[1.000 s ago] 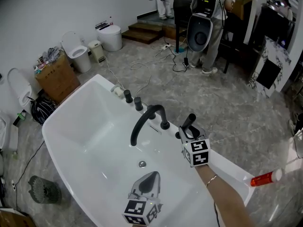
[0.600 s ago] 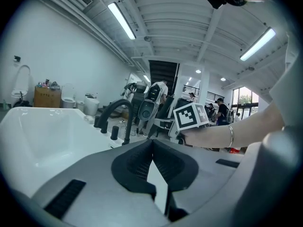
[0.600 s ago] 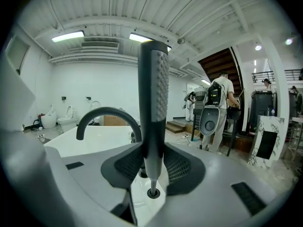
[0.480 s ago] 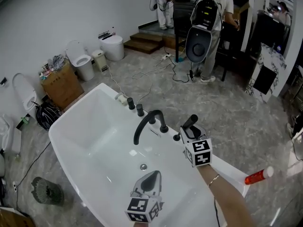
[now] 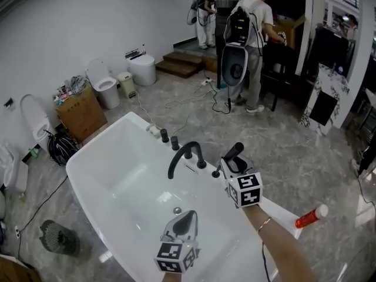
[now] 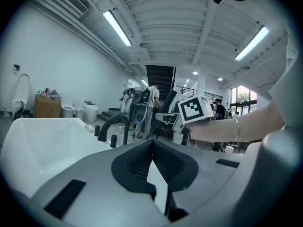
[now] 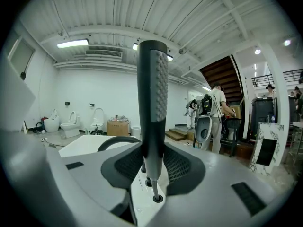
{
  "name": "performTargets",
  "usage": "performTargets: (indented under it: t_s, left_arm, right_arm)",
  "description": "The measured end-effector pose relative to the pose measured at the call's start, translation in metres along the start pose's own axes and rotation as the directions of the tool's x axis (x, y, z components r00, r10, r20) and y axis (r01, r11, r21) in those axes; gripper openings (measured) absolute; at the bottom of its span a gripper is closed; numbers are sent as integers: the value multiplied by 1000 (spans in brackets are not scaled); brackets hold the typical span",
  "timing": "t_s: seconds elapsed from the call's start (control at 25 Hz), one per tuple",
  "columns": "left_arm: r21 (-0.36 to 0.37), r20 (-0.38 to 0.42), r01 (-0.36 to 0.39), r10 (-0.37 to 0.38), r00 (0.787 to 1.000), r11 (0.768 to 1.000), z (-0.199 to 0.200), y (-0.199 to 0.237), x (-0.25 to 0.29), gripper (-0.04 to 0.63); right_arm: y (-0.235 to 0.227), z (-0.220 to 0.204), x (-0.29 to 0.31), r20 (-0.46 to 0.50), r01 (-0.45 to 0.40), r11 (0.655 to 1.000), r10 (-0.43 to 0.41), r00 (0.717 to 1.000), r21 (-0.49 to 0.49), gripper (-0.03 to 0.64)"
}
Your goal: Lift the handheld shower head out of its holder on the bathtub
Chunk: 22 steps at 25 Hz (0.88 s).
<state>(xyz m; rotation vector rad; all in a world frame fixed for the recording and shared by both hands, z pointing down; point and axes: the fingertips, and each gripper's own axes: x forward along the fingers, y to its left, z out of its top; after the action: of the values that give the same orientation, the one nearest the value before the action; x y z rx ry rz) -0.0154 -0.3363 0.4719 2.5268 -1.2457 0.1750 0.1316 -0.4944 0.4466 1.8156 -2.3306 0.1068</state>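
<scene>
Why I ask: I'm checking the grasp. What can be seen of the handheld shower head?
The handheld shower head is a slim, dark, matte-looking stick with a greyer face of small nozzle dots along its upper part. It stands nearly upright, clamped between the right gripper's fingers at its lower end. Below, it narrows into a thin hose running down into a dark-ringed hole in the white bathtub rim.

Head view steeply down over the bathtub (image 5: pixel 88 157); both gripper views low, near-level, the black faucet (image 5: pixel 183 155) common to all.

White tub (image 5: pixel 111 178) on grey floor (image 5: pixel 294 157), blk faucet (image 5: pixel 174 160) on rim
</scene>
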Motion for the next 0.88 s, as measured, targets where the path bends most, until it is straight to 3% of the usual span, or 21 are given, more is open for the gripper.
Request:
performTargets:
  t_s: [0.88]
  left_arm:
    - [57, 64, -7, 3, 998, 998, 47, -77, -118, 20]
  right_arm:
    - [39, 92, -158, 48, -4, 999, 6, 999, -45, 135]
